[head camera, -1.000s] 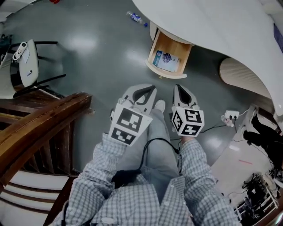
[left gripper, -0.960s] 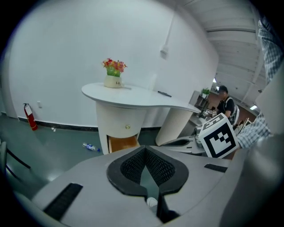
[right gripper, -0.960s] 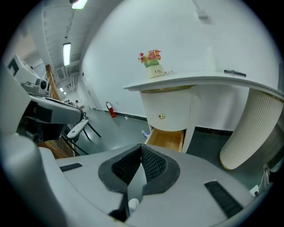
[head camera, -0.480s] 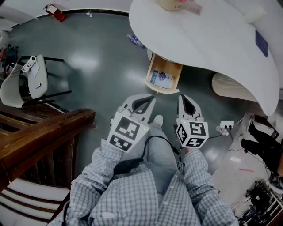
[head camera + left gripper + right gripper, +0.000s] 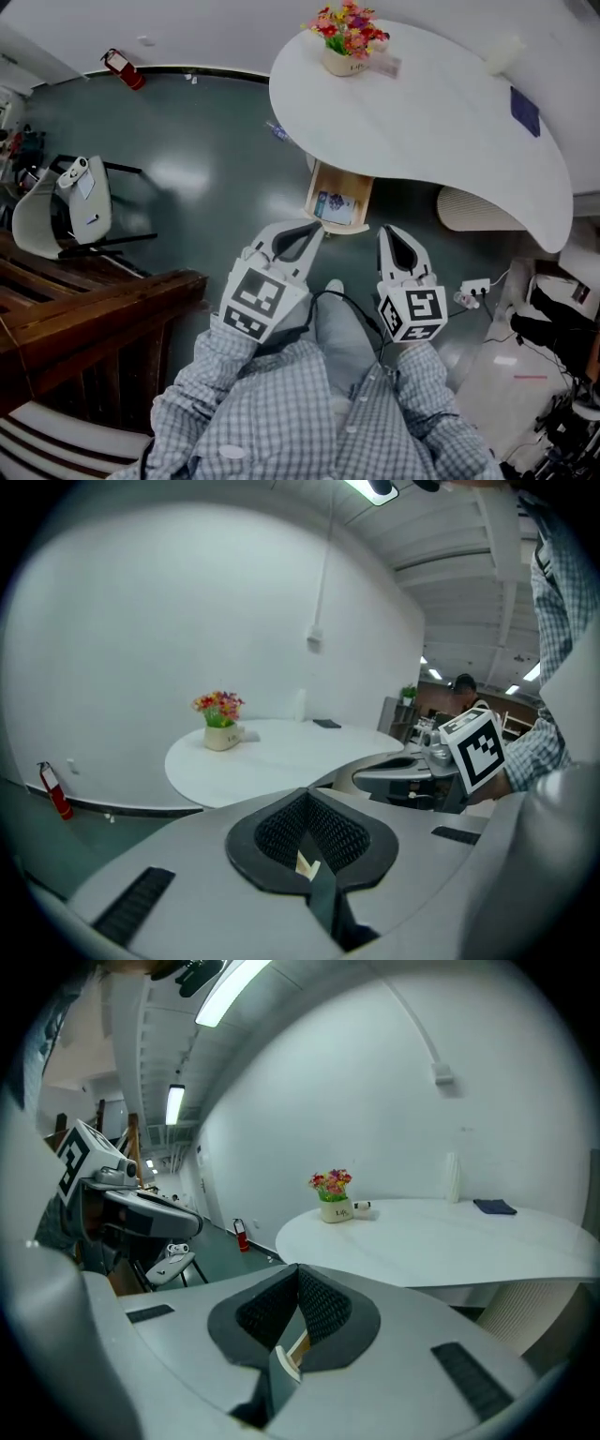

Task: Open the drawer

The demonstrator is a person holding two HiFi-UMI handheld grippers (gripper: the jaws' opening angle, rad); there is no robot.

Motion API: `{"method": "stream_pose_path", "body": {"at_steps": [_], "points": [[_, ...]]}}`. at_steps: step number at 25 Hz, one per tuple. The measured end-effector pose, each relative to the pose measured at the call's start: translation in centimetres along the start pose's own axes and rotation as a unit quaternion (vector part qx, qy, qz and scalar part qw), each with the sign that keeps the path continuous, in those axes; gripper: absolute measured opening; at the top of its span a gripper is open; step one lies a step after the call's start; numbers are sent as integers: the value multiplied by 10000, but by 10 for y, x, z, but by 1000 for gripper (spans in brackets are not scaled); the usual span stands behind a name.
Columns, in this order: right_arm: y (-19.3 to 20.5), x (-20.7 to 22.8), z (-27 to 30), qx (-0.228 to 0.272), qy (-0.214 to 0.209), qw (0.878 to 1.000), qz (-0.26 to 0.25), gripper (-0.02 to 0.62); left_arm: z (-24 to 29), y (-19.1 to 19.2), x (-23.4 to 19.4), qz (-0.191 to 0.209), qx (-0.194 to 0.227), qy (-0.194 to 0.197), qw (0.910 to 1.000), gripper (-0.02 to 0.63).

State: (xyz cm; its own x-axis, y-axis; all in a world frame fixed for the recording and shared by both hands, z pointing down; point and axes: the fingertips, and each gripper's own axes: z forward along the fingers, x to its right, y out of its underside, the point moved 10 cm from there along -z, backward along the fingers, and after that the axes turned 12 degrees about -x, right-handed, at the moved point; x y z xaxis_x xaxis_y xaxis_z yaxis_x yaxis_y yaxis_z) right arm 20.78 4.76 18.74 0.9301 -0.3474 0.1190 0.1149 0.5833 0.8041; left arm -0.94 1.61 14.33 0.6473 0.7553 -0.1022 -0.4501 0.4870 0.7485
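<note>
The drawer (image 5: 349,182) stands pulled out from under the white table (image 5: 422,122). Its open mouth faces up and its front panel points toward me. Its long axis runs from the table's edge toward my grippers, tilted slightly to the left in the head view. A small printed packet (image 5: 335,205) lies inside on the pale wood.

I hold the left gripper (image 5: 302,234) with its jaws pressed together on nothing, and its tips aim at the drawer's front. In the head view the tips sit just short of the front panel, but I cannot tell the gap in height. The right gripper (image 5: 390,236) is also closed and empty, held beside the left one, off to the drawer's right and nearer to me. A flower pot (image 5: 349,42) sits on the table's far side.
</note>
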Motion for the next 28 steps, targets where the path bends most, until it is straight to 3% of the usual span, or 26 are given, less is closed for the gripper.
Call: {"method": "stream_pose_path", "body": {"at_steps": [11, 14, 28], "points": [[-45, -3, -31, 727, 75, 9971, -233, 9, -18, -24, 14, 273, 140, 8, 9995, 5], [-47, -8, -33, 731, 8, 9966, -380, 9, -21, -30, 13, 395, 132, -92, 9991, 5], [-51, -5, -37, 731, -94, 9965, -404, 9, -23, -35, 11, 185, 269, -76, 9994, 5]]}}
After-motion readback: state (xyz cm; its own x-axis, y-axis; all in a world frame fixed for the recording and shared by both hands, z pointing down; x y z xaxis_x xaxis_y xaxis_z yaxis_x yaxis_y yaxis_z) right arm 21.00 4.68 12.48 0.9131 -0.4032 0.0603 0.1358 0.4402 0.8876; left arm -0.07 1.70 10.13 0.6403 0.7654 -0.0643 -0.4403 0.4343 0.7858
